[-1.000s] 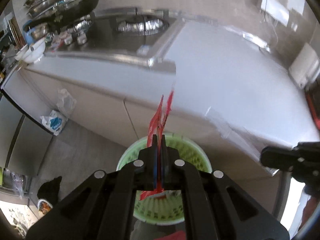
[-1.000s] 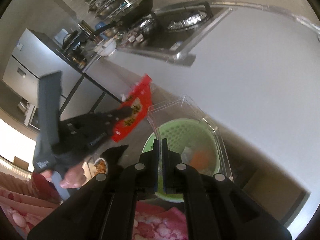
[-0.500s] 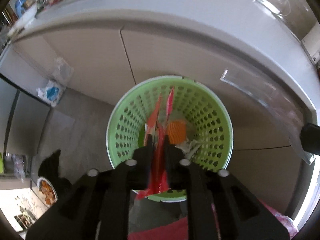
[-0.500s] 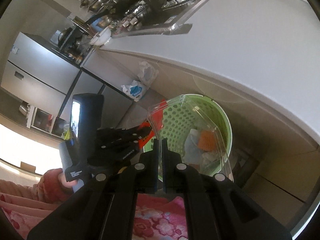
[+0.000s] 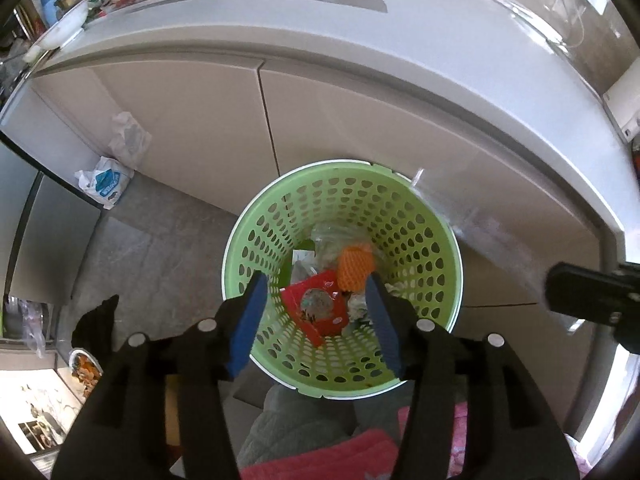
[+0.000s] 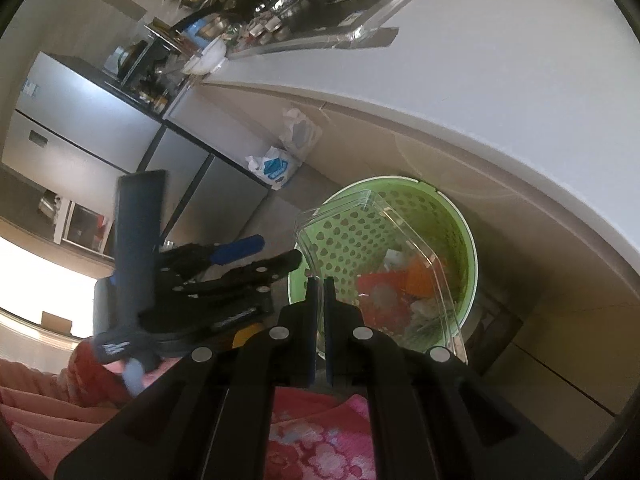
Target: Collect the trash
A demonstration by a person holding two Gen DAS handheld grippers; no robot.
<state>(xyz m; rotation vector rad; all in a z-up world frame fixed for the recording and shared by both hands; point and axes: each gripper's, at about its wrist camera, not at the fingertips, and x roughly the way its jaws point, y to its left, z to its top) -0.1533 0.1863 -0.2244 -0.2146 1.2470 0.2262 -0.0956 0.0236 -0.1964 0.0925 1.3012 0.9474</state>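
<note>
My left tongs (image 5: 314, 316) gape wide above the green basket (image 5: 436, 216), the red wrapper (image 5: 316, 306) lying inside; my right tongs (image 6: 319, 316) pinch a clear plastic tray (image 6: 360, 220).

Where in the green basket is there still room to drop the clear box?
The green basket is crowded in the middle: the red wrapper and orange net lie there. Its upper walls are bare. The white counter, right of the stove, is also free. The right tongs hold the clear box.
</note>
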